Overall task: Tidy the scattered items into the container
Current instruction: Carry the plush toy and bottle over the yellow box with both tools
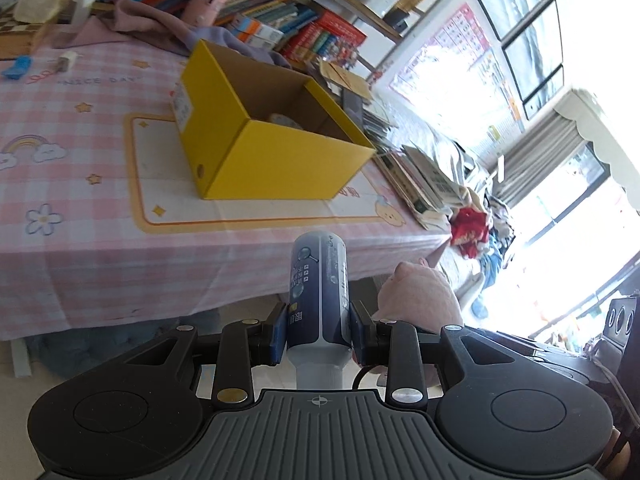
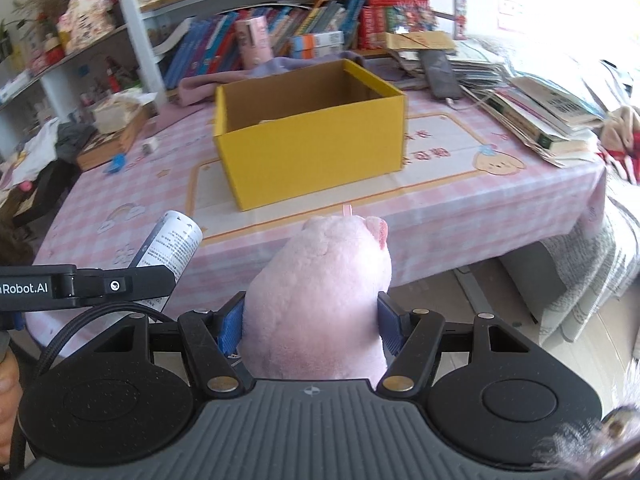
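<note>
An open yellow cardboard box [image 1: 276,160] stands on the pink checked table; it also shows in the right wrist view [image 2: 316,152], with a pale item low inside. My left gripper [image 1: 319,332] is shut on a dark blue tube with a white cap [image 1: 319,280], held in the air before the table's front edge. The tube also shows at the left of the right wrist view [image 2: 174,246]. My right gripper [image 2: 312,322] is shut on a pink plush toy [image 2: 320,300], held before the table edge. The plush shows in the left wrist view [image 1: 420,296], right of the tube.
A small white block [image 1: 67,60] and a blue item [image 1: 18,67] lie at the table's far left. A purple cloth [image 2: 224,80] lies behind the box. Stacked books and papers [image 2: 540,116] crowd the right end. Bookshelves [image 2: 280,40] stand behind.
</note>
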The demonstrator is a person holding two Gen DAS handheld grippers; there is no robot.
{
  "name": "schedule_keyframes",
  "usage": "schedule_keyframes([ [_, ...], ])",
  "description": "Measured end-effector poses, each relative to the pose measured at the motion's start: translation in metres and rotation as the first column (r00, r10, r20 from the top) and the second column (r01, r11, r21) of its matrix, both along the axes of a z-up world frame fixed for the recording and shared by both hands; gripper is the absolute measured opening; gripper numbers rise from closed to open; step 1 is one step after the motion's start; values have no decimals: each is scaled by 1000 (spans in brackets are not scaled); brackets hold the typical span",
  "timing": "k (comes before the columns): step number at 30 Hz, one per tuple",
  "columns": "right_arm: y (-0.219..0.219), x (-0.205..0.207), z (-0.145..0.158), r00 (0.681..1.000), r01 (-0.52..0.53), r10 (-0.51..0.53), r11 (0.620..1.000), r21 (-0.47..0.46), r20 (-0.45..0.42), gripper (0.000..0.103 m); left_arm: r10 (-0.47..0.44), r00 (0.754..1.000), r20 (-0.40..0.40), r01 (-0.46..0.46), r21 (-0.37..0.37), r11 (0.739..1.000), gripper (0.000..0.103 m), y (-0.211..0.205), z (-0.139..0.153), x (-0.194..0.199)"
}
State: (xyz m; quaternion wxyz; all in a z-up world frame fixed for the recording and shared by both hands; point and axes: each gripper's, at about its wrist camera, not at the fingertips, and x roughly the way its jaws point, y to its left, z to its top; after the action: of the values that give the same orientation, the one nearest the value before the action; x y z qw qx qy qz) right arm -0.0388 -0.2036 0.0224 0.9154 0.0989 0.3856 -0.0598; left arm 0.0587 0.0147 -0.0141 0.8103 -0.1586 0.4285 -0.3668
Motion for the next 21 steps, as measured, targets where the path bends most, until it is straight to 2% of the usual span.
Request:
schedule_keyframes([
  [5,-20,2,-2,999,46,-46,999,12,-1,63,-53,999,11,52,12,999,31,-24,1,10],
  [11,-38,18,3,997,58,-59,998,21,41,63,-84,992,95,81,28,996,31,-44,19,25],
  [21,-65,90,20,992,-32,31,999,3,124,63,-20,977,211,13,33,999,31,-69,43,76],
])
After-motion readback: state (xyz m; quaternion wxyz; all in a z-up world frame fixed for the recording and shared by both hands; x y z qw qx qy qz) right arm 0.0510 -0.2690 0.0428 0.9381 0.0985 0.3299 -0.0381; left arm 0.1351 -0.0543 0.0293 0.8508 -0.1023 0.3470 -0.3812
